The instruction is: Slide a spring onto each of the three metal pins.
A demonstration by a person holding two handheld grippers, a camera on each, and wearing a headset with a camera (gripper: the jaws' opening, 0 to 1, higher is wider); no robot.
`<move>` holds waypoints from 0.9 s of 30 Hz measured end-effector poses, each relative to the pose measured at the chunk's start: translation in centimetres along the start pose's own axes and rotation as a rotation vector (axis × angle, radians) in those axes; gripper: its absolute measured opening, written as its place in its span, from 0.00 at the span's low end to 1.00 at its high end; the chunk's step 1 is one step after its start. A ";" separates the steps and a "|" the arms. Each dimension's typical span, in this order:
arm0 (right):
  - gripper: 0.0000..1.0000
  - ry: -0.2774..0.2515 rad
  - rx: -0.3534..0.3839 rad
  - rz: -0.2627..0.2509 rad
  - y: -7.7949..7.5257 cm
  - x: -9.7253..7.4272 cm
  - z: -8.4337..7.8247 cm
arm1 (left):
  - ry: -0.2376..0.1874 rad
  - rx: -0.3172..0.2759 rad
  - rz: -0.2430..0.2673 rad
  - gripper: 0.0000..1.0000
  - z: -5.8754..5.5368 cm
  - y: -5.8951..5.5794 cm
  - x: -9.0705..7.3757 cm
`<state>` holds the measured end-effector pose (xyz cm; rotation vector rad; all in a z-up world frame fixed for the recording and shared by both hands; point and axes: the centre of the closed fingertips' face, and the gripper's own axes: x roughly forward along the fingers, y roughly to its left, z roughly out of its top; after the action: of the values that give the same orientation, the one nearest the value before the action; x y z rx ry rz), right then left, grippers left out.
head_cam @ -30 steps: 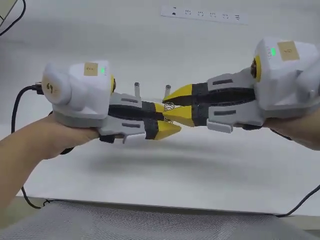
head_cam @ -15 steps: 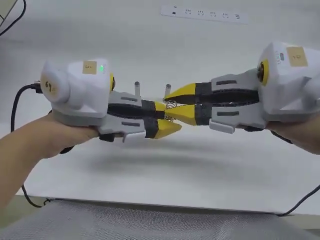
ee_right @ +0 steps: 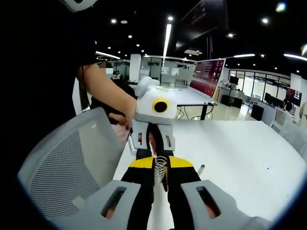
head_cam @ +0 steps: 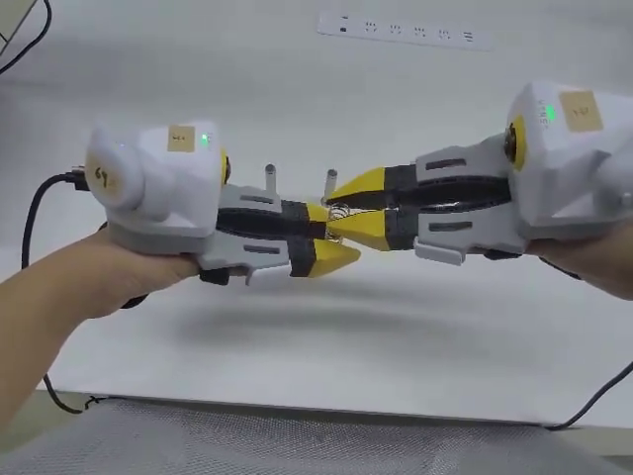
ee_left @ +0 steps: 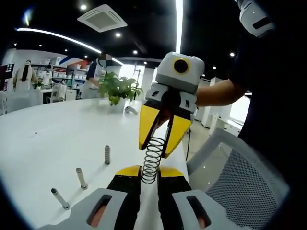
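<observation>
Left gripper (ee_left: 149, 172) and right gripper (ee_right: 161, 165) are pointing tip to tip above the white table (ee_left: 57, 129), each being carried in one hand. A spring (ee_left: 152, 155) is bridging the two. The left gripper's jaws are sitting drawn in to a narrow slot, pinching the spring's near end. The right gripper's jaws, reaching in from 12 o'clock in the left gripper view, are sitting in a slim V round the far end, pressing the coils on both sides. The spring is hanging in the air, clear of the table. Three metal pins (ee_left: 81, 178) are standing in a row on the table, at 8 o'clock of the spring in the left gripper view. In the head view two of them are showing just behind the jaw tips, at 11 and 12 o'clock of the spring.
</observation>
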<state>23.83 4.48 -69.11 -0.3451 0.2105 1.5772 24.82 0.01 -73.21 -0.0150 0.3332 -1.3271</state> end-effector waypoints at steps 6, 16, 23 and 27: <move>0.06 0.011 0.002 -0.008 -0.4 -0.1 -0.1 | 0.001 -0.008 0.008 0.11 -0.1 0.1 -0.1; 0.06 0.021 -0.001 -0.018 -0.8 -0.3 -0.1 | -0.002 -0.004 0.056 0.27 -0.4 0.8 -0.7; 0.06 0.023 0.000 -0.034 -1.2 -0.4 0.2 | 0.002 0.009 0.107 0.35 -0.6 1.7 -1.7; 0.06 0.025 0.002 -0.047 -1.6 -0.6 0.1 | 0.004 0.015 0.134 0.42 -0.8 2.0 -2.3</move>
<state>25.37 4.02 -68.66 -0.3664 0.2218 1.5273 26.10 2.85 -73.88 0.0224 0.3221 -1.1972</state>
